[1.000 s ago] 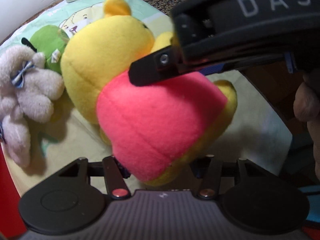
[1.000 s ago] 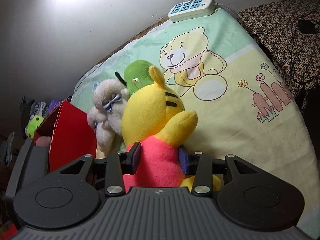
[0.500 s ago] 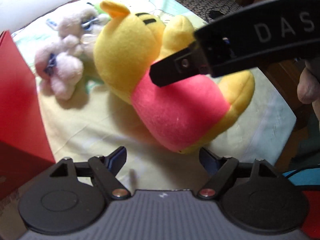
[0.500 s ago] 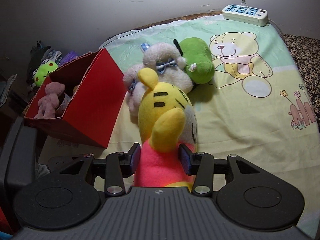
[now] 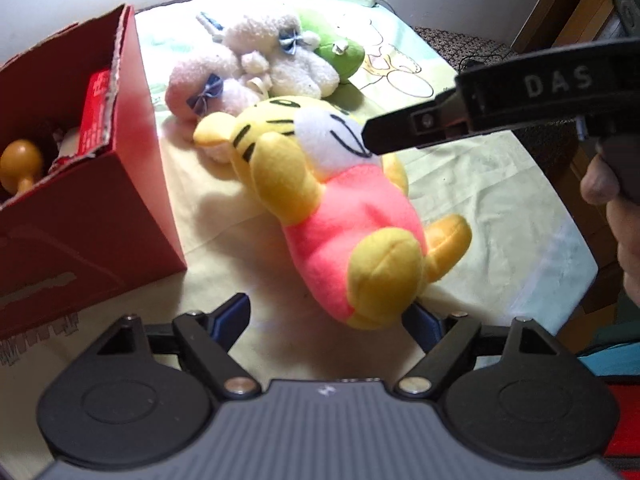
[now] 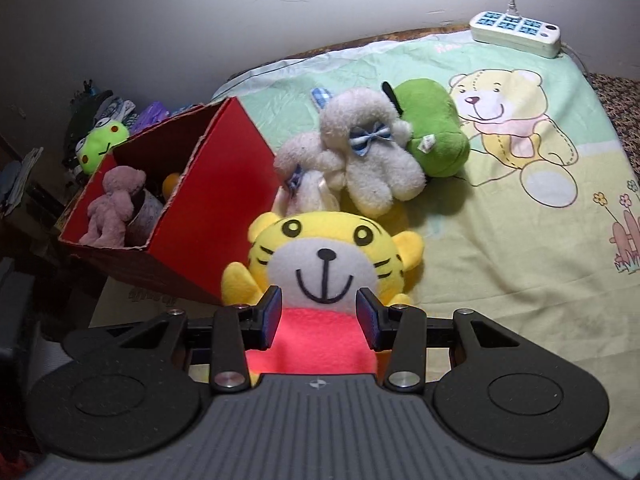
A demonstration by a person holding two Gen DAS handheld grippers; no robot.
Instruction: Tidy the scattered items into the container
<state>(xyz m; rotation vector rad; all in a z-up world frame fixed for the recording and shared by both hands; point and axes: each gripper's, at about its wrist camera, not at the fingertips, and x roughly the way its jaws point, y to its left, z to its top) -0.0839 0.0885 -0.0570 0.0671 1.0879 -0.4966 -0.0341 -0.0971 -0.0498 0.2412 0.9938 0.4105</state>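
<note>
between its pads the right gripper (image 6: 319,316) pinches the tiger plush (image 6: 326,268) by its pink body; the left gripper (image 5: 326,318) hangs spread, empty. carry it high over the red box (image 6: 208,216) wall, release inside.

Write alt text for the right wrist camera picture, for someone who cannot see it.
The right hand-held gripper is shut on a yellow tiger plush in a pink shirt, facing the camera. Behind it, a red box holding a pink plush stands left; a white plush and green plush lie on a cartoon bedsheet.
</note>
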